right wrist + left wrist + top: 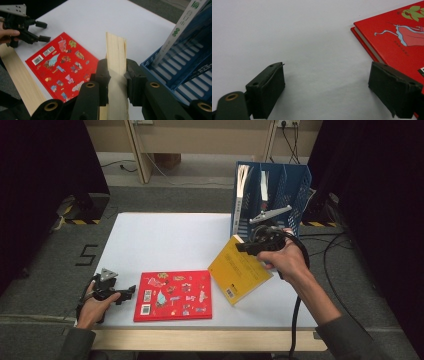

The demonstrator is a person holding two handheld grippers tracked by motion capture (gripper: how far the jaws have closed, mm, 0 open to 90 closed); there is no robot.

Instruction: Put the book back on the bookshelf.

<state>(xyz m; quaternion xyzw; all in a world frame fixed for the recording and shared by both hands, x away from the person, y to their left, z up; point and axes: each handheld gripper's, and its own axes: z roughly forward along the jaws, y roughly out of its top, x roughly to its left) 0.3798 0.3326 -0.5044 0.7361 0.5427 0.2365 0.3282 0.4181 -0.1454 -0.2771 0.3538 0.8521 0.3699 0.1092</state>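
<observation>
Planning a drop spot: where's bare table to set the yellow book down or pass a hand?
Free: the wide white stretch of the table behind the red book, left of the blue file rack; also the strip between the left gripper and that book. Crowded: the right side, where the right gripper holds the yellow book near the rack.

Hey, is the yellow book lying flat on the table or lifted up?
Lifted and tilted: the right hand-held gripper clamps the yellow book by its page edge, raising that side while its lower corner sits near the white table.
</observation>
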